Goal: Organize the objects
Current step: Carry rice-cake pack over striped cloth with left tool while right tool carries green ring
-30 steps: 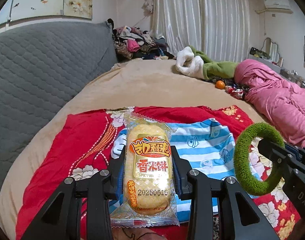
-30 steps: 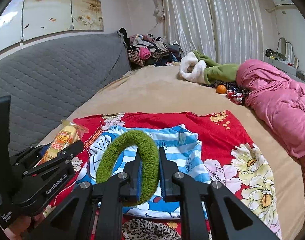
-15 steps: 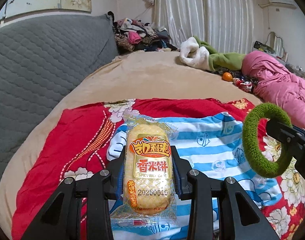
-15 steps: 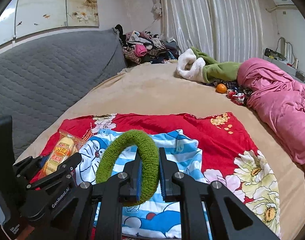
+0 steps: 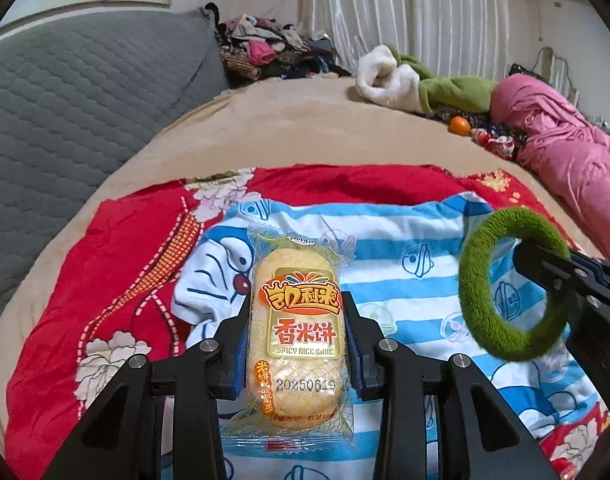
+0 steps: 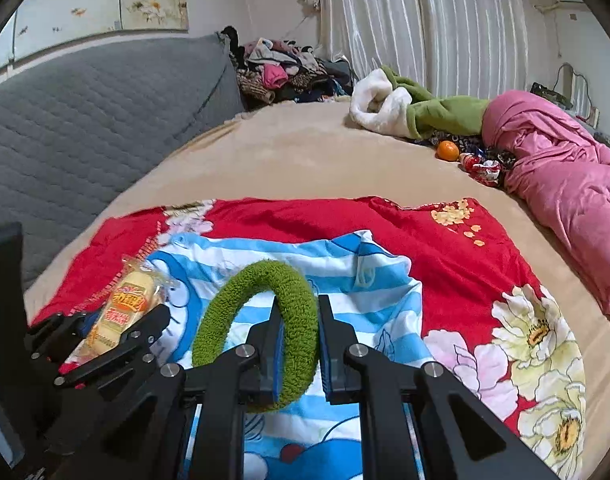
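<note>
My left gripper [image 5: 297, 312] is shut on a yellow spicy rice cake packet [image 5: 299, 336], held upright above a blue-and-white striped cartoon cloth [image 5: 409, 272]. It also shows at the left of the right wrist view [image 6: 123, 316]. My right gripper [image 6: 299, 312] is shut on a fuzzy green ring [image 6: 261, 332], which stands on edge over the same cloth [image 6: 345, 280]. In the left wrist view the ring [image 5: 513, 284] hangs at the right.
The striped cloth lies on a red floral cloth [image 6: 465, 248] spread on a tan bed [image 6: 305, 152]. A grey quilted headboard [image 5: 73, 92] is to the left. A pink quilt [image 6: 565, 168], an orange [image 6: 447, 150], a green-white garment [image 6: 405, 108] and a clothes pile [image 6: 281, 72] lie beyond.
Both grippers have moved forward and lower over the striped cloth. Each keeps its hold, the left on the packet and the right on the ring.
</note>
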The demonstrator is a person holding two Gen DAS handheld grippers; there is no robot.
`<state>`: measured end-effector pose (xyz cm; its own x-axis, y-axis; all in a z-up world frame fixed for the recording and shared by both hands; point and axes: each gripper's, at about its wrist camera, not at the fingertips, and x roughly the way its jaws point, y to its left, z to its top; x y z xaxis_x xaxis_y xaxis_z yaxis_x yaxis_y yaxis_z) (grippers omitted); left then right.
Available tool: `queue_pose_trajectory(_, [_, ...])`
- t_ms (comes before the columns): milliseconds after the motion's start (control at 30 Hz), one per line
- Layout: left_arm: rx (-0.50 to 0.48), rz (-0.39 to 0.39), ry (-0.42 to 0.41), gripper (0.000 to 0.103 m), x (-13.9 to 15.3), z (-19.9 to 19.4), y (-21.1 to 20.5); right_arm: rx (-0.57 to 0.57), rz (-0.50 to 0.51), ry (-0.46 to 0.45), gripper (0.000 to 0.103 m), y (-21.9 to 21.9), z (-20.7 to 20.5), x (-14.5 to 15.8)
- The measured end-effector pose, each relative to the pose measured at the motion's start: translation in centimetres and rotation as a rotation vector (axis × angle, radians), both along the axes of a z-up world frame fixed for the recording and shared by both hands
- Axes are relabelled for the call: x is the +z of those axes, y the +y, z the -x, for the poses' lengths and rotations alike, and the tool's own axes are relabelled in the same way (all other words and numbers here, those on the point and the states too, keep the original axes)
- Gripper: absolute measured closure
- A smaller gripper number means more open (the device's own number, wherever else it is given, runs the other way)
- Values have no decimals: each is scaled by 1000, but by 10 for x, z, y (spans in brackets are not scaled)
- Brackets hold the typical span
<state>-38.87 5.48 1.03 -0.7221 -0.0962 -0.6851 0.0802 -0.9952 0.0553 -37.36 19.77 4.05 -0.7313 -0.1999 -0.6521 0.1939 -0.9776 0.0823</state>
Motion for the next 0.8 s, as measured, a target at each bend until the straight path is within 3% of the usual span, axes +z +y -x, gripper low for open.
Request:
queue_pose_trajectory(200, [-9, 43, -55, 64, -19, 18, 6, -17, -32, -52, 89, -3, 23, -18])
queue_pose_trajectory(800, [6, 31, -145, 64, -59, 43, 3, -41, -162, -166, 89, -13, 49, -64])
